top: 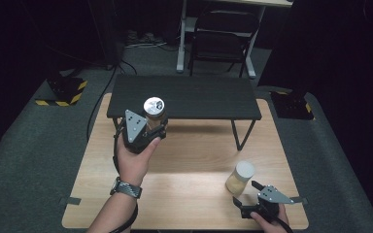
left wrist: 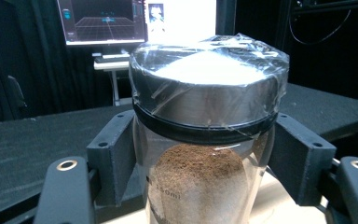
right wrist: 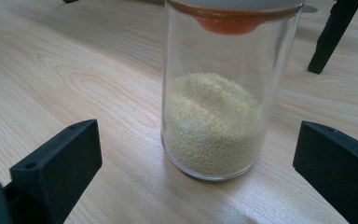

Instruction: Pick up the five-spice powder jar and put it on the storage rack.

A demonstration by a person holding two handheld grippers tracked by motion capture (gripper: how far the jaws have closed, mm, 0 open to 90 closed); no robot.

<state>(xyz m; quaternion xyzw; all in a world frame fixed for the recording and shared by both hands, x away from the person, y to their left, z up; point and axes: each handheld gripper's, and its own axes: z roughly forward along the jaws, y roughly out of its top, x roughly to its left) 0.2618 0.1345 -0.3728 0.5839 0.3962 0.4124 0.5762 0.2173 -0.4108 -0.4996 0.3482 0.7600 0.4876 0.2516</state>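
Note:
A glass jar of brown powder with a film-wrapped metal lid is held off the table in front of a low black shelf; my left gripper is shut on its sides just below the lid. A second glass jar, holding yellowish grains, stands upright on the wooden table at the front right. My right gripper sits low at the table's front edge, open, its jaws wide apart and short of that jar.
The low black shelf stands on thin legs across the back of the table. Behind the table are a folding chair and a desk leg. A monitor glows in the left gripper view.

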